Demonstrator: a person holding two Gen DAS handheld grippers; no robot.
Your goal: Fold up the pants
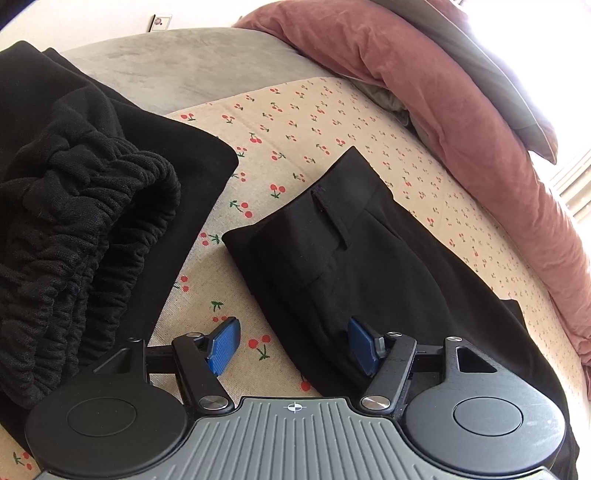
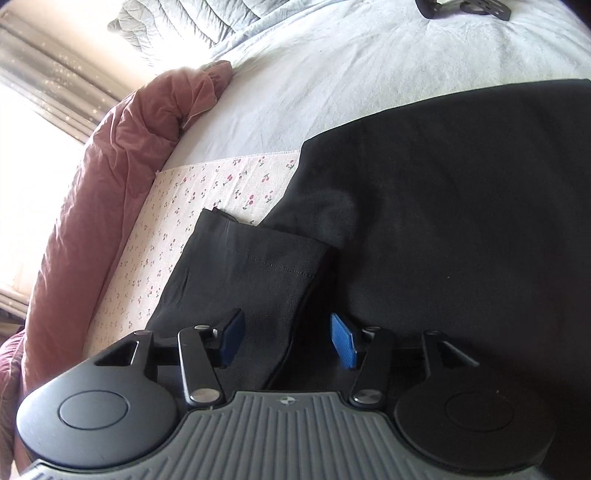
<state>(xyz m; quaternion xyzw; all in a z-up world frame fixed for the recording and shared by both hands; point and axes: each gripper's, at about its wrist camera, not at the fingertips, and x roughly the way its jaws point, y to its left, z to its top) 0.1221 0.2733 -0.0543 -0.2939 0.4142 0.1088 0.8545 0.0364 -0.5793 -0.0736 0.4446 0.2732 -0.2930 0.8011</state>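
Observation:
Black dress pants (image 1: pixel 351 240) lie folded on the cherry-print cloth (image 1: pixel 295 122), with the waistband and a belt loop facing up. My left gripper (image 1: pixel 293 343) hovers open at their near edge. Its right pad (image 1: pixel 364 345) is over the black fabric and its left pad (image 1: pixel 221 345) over the cloth. In the right wrist view the stitched hem end of the pants leg (image 2: pixel 251 266) lies flat. My right gripper (image 2: pixel 288 341) stands open over the leg's side edge, and neither blue pad presses on the fabric.
A heap of black clothing with a gathered elastic waistband (image 1: pixel 74 221) sits to the left, and a broad flat black garment (image 2: pixel 461 203) lies beside the pants leg. A pink duvet (image 1: pixel 461 129) bunches along the far side. A black tool (image 2: pixel 465 7) rests on the pale sheet (image 2: pixel 332 74).

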